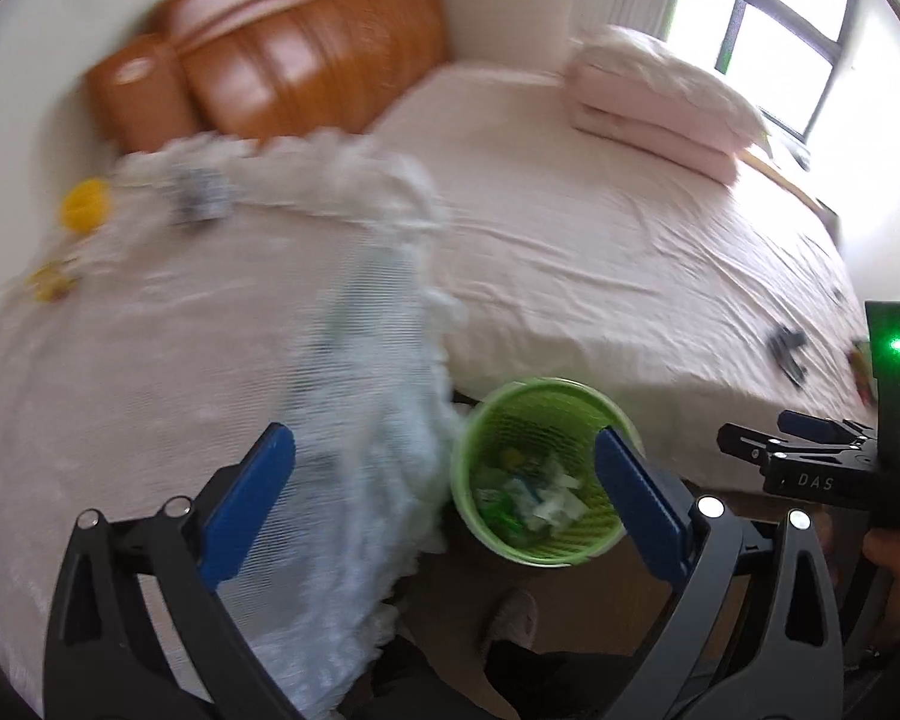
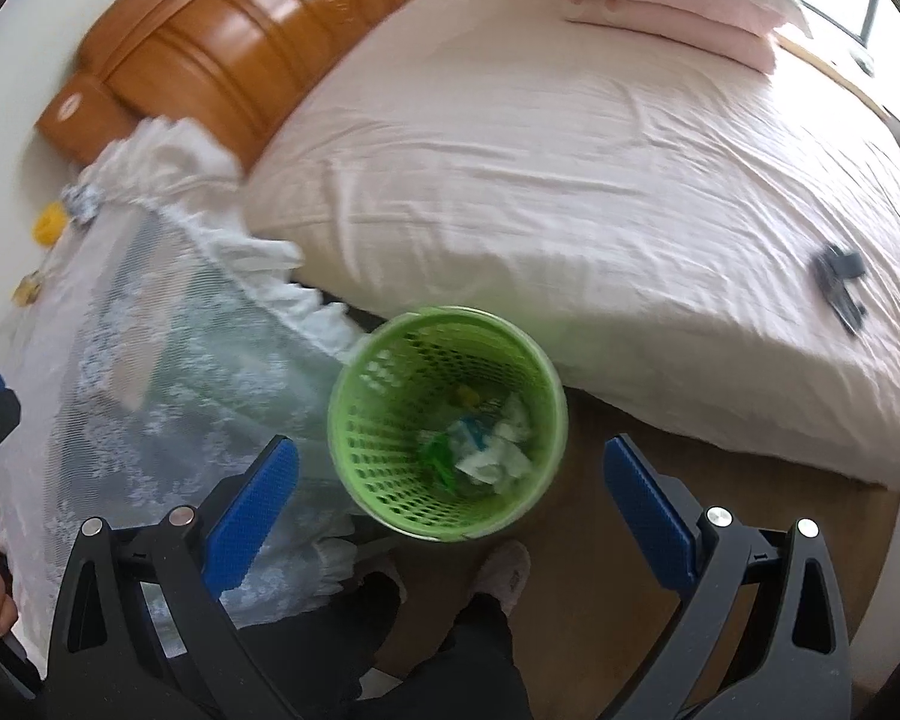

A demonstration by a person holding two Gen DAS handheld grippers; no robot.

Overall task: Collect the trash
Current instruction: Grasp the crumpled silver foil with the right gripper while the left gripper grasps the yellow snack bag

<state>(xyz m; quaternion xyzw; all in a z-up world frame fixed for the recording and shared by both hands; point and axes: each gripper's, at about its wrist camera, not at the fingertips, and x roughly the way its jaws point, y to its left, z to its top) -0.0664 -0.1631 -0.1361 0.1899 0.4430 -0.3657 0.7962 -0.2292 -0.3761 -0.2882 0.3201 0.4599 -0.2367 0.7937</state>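
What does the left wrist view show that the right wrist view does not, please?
Only the left view shows the right gripper with its green light, and the window clearly. Only the right view shows the bin's full mesh wall and the lace cloth sharply. Both share the bin holding trash, the bed, headboard, folded bedding and open jaws.

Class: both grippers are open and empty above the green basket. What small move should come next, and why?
Probably swing the right gripper toward the dark item on the bed sheet. Both it and the left gripper hold nothing, the green basket already holds scraps, and that item lies loose on its side.
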